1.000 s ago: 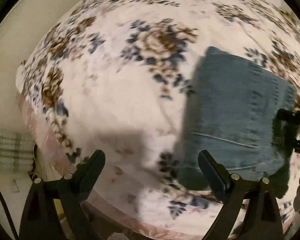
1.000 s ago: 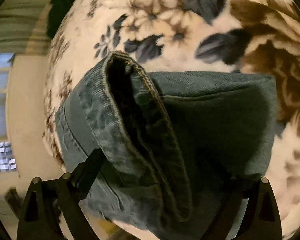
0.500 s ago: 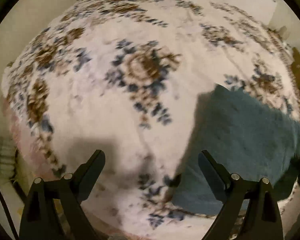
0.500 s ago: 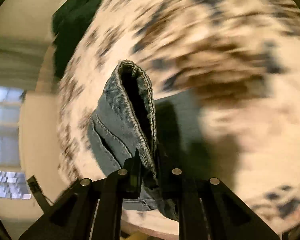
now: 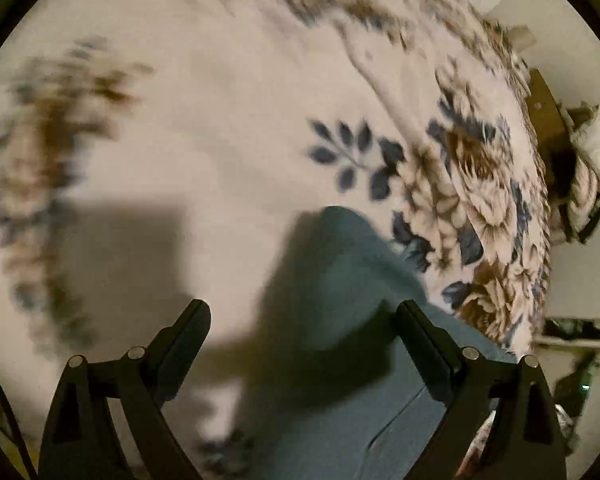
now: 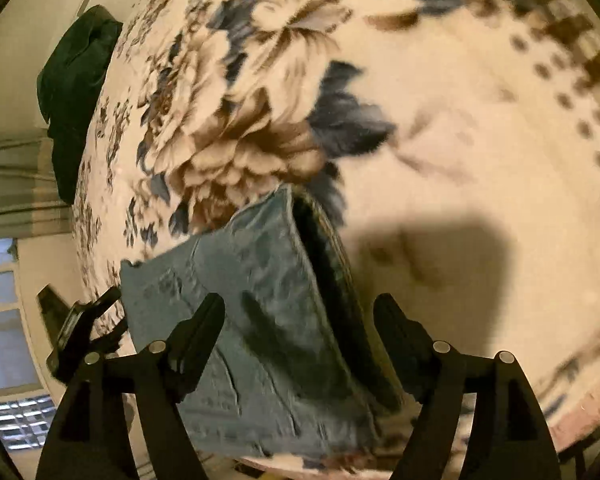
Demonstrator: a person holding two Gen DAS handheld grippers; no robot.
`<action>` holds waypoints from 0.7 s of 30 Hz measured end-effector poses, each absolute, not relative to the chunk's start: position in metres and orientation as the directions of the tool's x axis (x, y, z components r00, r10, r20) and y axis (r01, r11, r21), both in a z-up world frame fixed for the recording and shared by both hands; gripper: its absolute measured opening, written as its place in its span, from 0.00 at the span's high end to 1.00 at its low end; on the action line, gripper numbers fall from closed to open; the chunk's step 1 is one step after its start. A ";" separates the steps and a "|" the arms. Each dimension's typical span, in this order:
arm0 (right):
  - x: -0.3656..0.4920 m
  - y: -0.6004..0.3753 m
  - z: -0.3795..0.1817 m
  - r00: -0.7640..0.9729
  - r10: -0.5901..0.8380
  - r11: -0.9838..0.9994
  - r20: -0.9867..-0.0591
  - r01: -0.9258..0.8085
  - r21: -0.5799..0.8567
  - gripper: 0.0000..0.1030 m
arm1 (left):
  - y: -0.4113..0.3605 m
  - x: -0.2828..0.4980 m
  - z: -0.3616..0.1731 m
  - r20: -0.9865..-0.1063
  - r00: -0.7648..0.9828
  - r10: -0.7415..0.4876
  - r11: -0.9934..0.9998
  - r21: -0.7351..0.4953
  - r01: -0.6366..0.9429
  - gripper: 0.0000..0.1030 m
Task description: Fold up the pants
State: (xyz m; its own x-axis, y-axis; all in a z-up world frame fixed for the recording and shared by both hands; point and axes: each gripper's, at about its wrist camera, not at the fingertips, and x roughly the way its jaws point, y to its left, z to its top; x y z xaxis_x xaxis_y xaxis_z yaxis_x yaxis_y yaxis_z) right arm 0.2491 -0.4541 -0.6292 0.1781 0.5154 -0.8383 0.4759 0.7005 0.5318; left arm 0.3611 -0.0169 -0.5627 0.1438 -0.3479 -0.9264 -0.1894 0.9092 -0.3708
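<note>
On the floral blanket [image 6: 480,152], one folded pants [image 6: 260,320] under my two grippers. Right gripper [image 6: 300,320] opening, nothing pinched; left gripper [image 5: 304,324] wide, empty, pants below.

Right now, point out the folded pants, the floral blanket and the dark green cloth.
folded pants [image 6: 260,320]: right wrist view, top denim face.
floral blanket [image 6: 480,152]: right wrist view, bare pale patch.
dark green cloth [image 6: 76,88]: right wrist view, middle of the bundle.
</note>
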 end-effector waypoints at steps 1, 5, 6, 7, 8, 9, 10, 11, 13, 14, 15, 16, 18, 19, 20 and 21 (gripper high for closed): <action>0.254 -0.453 -0.639 0.168 0.539 0.684 -0.826 0.485 0.545 0.23 | -0.028 0.373 -0.577 -0.923 0.097 -0.372 0.909 -0.383 -0.165 0.08; 0.270 -0.456 -0.668 0.225 0.625 0.585 -0.748 0.499 0.639 0.42 | -0.044 0.385 -0.590 -0.922 0.087 -0.378 0.923 -0.382 -0.035 0.36; 0.273 -0.457 -0.664 0.241 0.624 0.586 -0.743 0.485 0.650 0.74 | -0.043 0.385 -0.587 -0.917 0.092 -0.389 0.920 -0.392 -0.015 0.52; 0.275 -0.459 -0.659 0.240 0.613 0.601 -0.753 0.477 0.642 0.75 | -0.037 0.384 -0.584 -0.905 0.101 -0.413 0.909 -0.417 -0.019 0.53; 0.277 -0.459 -0.653 0.259 0.603 0.609 -0.755 0.461 0.645 0.76 | -0.029 0.384 -0.586 -0.885 0.105 -0.454 0.887 -0.460 -0.044 0.57; 0.278 -0.459 -0.649 0.267 0.585 0.628 -0.766 0.449 0.636 0.78 | -0.018 0.382 -0.589 -0.860 0.113 -0.498 0.857 -0.507 -0.087 0.59; 0.281 -0.458 -0.652 0.263 0.572 0.644 -0.777 0.443 0.624 0.78 | -0.011 0.381 -0.595 -0.843 0.112 -0.526 0.835 -0.537 -0.122 0.60; 0.280 -0.457 -0.660 0.247 0.566 0.650 -0.787 0.453 0.610 0.78 | -0.004 0.381 -0.603 -0.827 0.112 -0.551 0.811 -0.562 -0.164 0.60; 0.285 -0.454 -0.665 0.213 0.539 0.682 -0.815 0.458 0.571 0.72 | 0.007 0.380 -0.612 -0.792 0.128 -0.596 0.754 -0.608 -0.248 0.60; 0.288 -0.452 -0.663 0.196 0.531 0.705 -0.824 0.438 0.558 0.68 | 0.009 0.380 -0.612 -0.786 0.130 -0.604 0.740 -0.614 -0.274 0.59; 0.292 -0.450 -0.660 0.177 0.543 0.710 -0.821 0.426 0.561 0.59 | 0.010 0.380 -0.608 -0.779 0.132 -0.613 0.727 -0.622 -0.290 0.59; 0.293 -0.450 -0.659 0.155 0.570 0.699 -0.807 0.424 0.575 0.38 | 0.012 0.377 -0.600 -0.778 0.133 -0.614 0.726 -0.623 -0.292 0.58; 0.284 -0.457 -0.654 0.152 0.630 0.657 -0.761 0.417 0.627 0.14 | 0.012 0.368 -0.583 -0.791 0.127 -0.598 0.750 -0.608 -0.261 0.43; 0.276 -0.458 -0.653 0.150 0.642 0.655 -0.752 0.402 0.640 0.13 | 0.011 0.360 -0.573 -0.795 0.144 -0.589 0.761 -0.606 -0.232 0.37; 0.268 -0.461 -0.654 0.114 0.644 0.674 -0.757 0.385 0.631 0.13 | 0.014 0.351 -0.566 -0.800 0.164 -0.577 0.771 -0.600 -0.213 0.22; 0.262 -0.460 -0.660 0.083 0.649 0.682 -0.756 0.377 0.626 0.13 | 0.014 0.340 -0.559 -0.794 0.190 -0.578 0.768 -0.608 -0.202 0.11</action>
